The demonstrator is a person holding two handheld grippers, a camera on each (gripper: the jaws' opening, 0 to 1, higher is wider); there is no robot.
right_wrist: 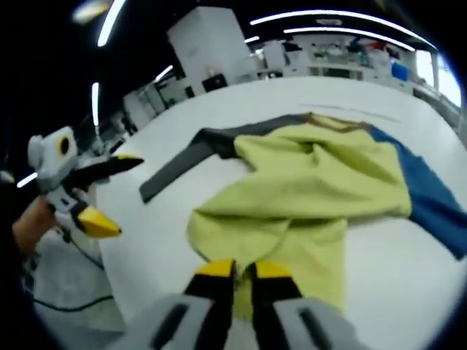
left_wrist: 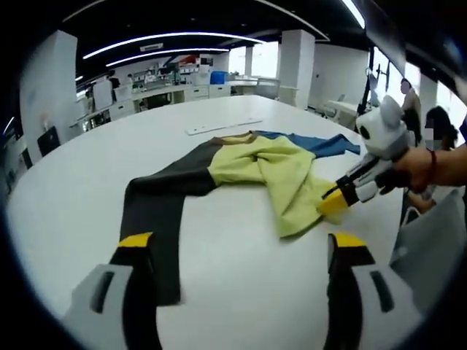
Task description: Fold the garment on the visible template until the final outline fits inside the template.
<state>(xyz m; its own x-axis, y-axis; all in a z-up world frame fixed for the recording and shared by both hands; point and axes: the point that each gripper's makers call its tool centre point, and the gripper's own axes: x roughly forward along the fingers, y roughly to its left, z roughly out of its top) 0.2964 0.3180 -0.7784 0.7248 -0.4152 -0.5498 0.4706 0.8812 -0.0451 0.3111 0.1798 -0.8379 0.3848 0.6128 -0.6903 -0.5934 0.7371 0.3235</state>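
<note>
- Nearest, in the right gripper view, the right gripper [right_wrist: 244, 271] has its yellow-tipped jaws pressed together on the near hem of the garment [right_wrist: 306, 182], likely to lift it for a fold.
- The garment, with yellow-green, dark grey and blue panels, lies crumpled mid-table on the white table [left_wrist: 241, 292].
- The left gripper [left_wrist: 241, 244] is spread wide, its left jaw over the dark sleeve [left_wrist: 157, 211], seemingly ready to take it.

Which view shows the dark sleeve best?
The left gripper view: the dark sleeve runs full length from the garment's body toward the camera. The right gripper view shows the sleeve smaller, at the far side, partly behind yellow fabric.
</note>
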